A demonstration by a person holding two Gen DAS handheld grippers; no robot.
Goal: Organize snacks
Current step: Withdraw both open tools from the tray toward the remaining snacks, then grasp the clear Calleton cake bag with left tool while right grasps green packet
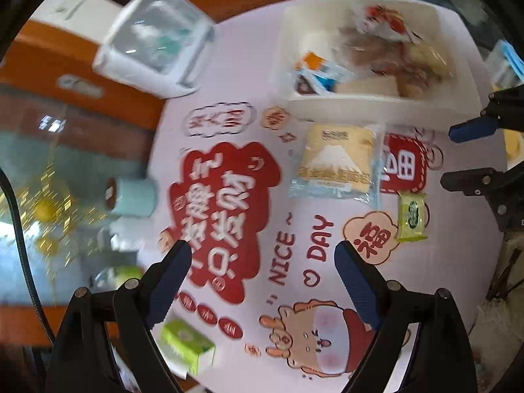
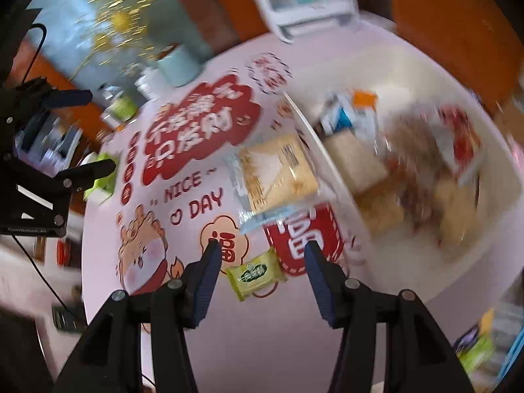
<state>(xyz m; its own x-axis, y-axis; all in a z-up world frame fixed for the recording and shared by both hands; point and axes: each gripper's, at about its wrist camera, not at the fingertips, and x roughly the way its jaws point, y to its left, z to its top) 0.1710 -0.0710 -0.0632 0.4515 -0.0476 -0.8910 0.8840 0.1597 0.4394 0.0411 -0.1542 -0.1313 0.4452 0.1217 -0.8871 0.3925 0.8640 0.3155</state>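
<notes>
A white tray holds several wrapped snacks at the far side of the pink printed mat. A yellow cake packet lies on the mat just before the tray; it also shows in the right wrist view. A small green candy packet lies right of it and also shows in the right wrist view. My left gripper is open and empty over the mat. My right gripper is open and empty, with the green packet just ahead between its fingers. The tray is blurred here.
A clear-lidded white box stands at the back left. A pale blue roll and a green tissue pack sit off the mat's left edge. The orange table surrounds the mat.
</notes>
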